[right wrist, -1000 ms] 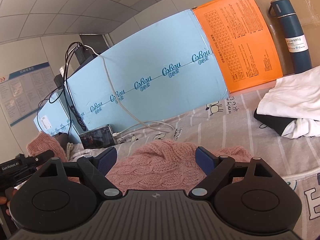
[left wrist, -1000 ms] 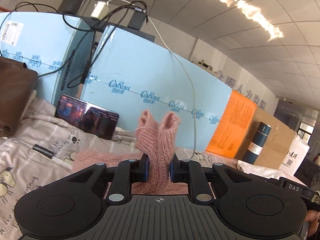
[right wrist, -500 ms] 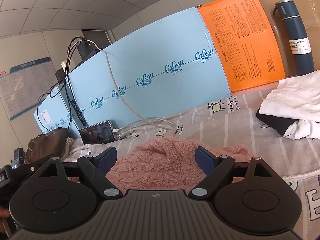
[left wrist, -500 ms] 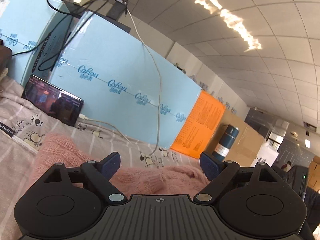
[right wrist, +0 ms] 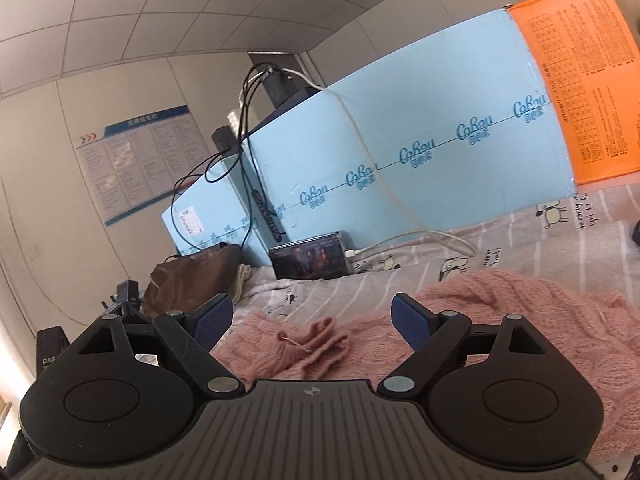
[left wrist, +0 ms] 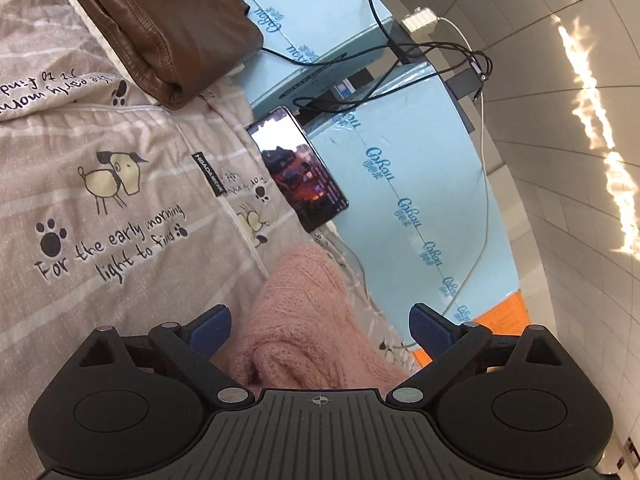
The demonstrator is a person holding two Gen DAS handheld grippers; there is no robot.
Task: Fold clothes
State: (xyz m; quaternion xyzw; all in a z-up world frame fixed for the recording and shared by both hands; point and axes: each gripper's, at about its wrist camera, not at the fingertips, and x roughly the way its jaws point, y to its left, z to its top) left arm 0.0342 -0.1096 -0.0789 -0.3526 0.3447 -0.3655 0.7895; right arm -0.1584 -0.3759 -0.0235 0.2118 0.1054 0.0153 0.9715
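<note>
A pink knitted sweater (left wrist: 304,320) lies on the grey printed bedsheet (left wrist: 112,200). My left gripper (left wrist: 320,330) is open and empty, its jaws wide apart just above the sweater's near edge. In the right wrist view the sweater (right wrist: 500,312) spreads across the sheet, and a folded-in cuff (right wrist: 320,340) lies between the blue pads. My right gripper (right wrist: 312,320) is open and empty, low over that cuff.
A brown leather bag (left wrist: 160,28) sits at the sheet's far left. A phone (left wrist: 300,168) leans against blue foam boards (left wrist: 400,184) with cables. An orange board (right wrist: 580,80) stands at the right. The phone (right wrist: 308,256) and bag (right wrist: 196,276) also show in the right wrist view.
My left gripper has let go of the pink sleeve, opened wide, then rolled and tipped down toward the sheet. My right gripper has swung left over the sweater, staying open.
</note>
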